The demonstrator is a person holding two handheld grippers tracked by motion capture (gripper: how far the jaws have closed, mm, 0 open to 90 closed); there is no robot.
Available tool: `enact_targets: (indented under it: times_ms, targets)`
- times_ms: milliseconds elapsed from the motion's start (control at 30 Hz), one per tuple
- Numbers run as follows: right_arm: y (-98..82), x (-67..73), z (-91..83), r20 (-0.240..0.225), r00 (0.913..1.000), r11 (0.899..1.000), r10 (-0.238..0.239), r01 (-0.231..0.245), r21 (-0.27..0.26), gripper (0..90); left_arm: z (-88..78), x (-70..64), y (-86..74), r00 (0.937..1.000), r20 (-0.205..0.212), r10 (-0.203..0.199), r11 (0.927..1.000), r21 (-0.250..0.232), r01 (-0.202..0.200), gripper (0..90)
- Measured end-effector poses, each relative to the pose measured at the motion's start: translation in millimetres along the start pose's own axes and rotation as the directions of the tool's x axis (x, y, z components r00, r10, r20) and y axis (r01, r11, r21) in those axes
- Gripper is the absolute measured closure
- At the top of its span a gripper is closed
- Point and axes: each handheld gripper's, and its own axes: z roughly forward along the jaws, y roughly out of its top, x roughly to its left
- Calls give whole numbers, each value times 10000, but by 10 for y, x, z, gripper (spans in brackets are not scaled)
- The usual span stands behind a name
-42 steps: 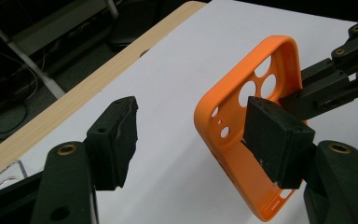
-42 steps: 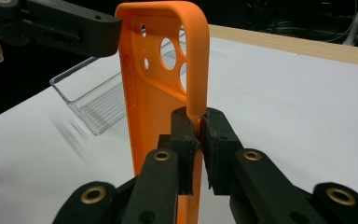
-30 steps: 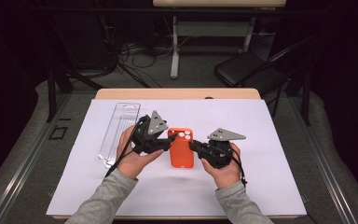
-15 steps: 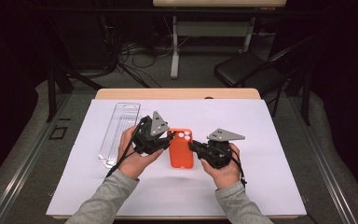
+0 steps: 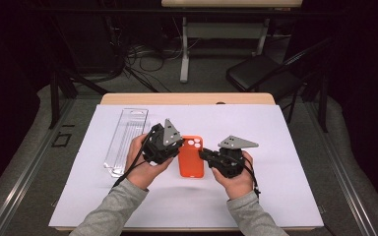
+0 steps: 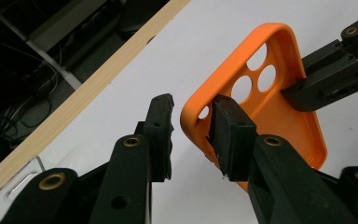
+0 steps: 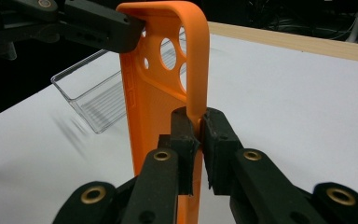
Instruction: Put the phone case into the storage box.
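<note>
Little has shifted since the earlier frames: both hands hold position, left claw [image 6: 193, 128] jaws have just been closing, not yet pinching the rim between them. Orange phone case [image 5: 191, 156] sits mid-frame on the surface [image 5: 285, 196], long axis vertical in the high view. Right claw [image 7: 196, 128] clamps its opposite edge.

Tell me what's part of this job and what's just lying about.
In the job:
orange phone case
right gripper, clamped on its side wall
left gripper, jaws just closing astride the case's other wall

Lying about:
clear plastic tray
black chair
</note>
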Motion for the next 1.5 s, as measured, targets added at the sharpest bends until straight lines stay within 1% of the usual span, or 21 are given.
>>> enact_targets:
  times_ms: [67,167,433,567,667,1000,1267,1500]
  targets:
    - [-2,1,3,-4,10000,10000,42,-42,29,831,-2,-2,4,10000,6,74,10000,3,-74,705]
    - [-4,3,4,-2,10000,10000,60,-60,44,831,2,-2,3,9999,73,84,10000,52,-85,719]
    - [-1,-2,-1,-21,10000,10000,48,-48,-42,831,7,-1,-1,9999,106,129,9999,83,-130,750]
    - [-1,0,-1,-27,10000,10000,37,-37,-1,831,9,2,-3,9997,108,201,9997,136,-203,756]
    - [-2,1,1,-31,10000,10000,37,-37,4,831,8,4,-4,9998,107,152,9998,118,-153,759]
    - [-7,4,10,-40,10000,10000,39,-38,53,831,-2,12,-10,9998,71,161,9998,142,-162,772]
    - [-7,4,10,-47,10000,10000,36,-36,53,831,-3,19,-12,9996,114,247,9995,191,-249,795]
    - [-9,6,14,-70,10000,10000,55,-55,27,832,-1,23,-11,9990,83,432,9988,209,-433,802]
